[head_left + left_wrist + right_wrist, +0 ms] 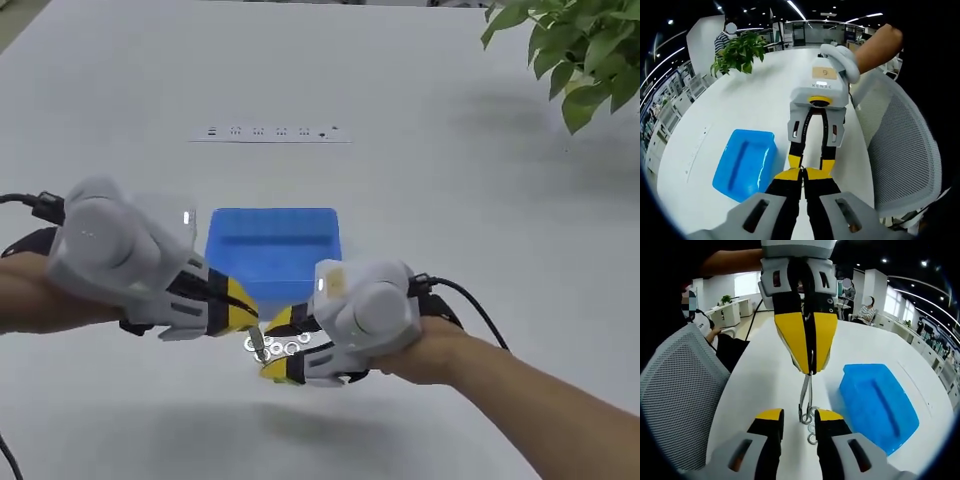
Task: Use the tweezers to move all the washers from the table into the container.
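Observation:
My left gripper (pixel 243 312) (pixel 803 175) is shut on the top of the metal tweezers (pixel 258 345) (pixel 805 392). In the right gripper view it (pixel 810 371) comes down from above, with the tweezers hanging from its yellow jaws. The tweezer tips rest among several small steel washers (pixel 290 347) (pixel 812 432) on the white table. My right gripper (pixel 276 346) (pixel 800 416) is open, one jaw on each side of the tweezer tips. The blue container (pixel 272 245) (pixel 742 165) (pixel 880 405) stands just behind the washers, and I see nothing in it.
A white power strip (pixel 270 132) lies farther back on the table. A potted plant (pixel 585 50) stands at the far right corner. A grey mesh chair (pixel 900 145) (pixel 680 400) is at the table's near edge. People sit in the office behind.

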The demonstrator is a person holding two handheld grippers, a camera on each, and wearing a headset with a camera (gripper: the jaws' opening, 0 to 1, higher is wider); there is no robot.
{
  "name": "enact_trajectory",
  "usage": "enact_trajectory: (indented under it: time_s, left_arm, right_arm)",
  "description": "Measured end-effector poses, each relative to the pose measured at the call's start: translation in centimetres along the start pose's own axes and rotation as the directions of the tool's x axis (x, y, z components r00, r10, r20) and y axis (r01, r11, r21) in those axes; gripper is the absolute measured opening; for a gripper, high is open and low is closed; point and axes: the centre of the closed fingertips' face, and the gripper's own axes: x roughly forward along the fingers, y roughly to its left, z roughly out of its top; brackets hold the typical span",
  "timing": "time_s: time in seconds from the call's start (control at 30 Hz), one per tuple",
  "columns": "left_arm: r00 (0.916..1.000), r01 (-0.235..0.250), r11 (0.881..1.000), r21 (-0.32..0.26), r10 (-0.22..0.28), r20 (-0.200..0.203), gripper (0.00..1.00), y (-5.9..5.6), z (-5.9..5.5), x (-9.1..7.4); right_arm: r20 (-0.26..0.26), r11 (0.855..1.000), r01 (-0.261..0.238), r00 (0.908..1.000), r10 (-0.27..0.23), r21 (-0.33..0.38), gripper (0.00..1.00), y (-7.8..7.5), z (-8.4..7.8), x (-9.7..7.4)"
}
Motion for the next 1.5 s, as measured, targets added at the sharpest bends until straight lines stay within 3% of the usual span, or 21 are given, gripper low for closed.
enact_trajectory:
  time_s: [0.17, 0.43, 0.93, 1.5]
  left_arm:
    - [1.0, -0.004, 1.0, -0.029, 0.004, -0.003, 0.05, 0.19, -0.04, 0.01]
    - [1.0, 0.003, 1.0, -0.026, -0.003, 0.001, 0.05, 0.13, 0.05, 0.18]
    - [1.0, 0.005, 1.0, -0.03, -0.004, 0.004, 0.06, 0.16, -0.09, 0.58]
    - [0.9996, -0.008, 1.0, -0.012, 0.009, 0.028, 0.08, -0.3, -0.38, 0.21]
  right_arm:
    - [0.006, 1.0, -0.009, 0.9999, 0.009, -0.001, 0.23, -0.32, 0.25, 0.23]
    - [0.028, 1.0, -0.025, 0.9993, 0.025, 0.006, 0.13, -0.91, 0.92, 0.24]
    - [-0.013, 1.0, -0.027, 0.9996, 0.027, -0.001, 0.09, -0.73, 0.67, 0.39]
    - [-0.016, 1.0, -0.022, 0.9996, 0.022, 0.013, 0.08, -0.41, 0.73, 0.3]
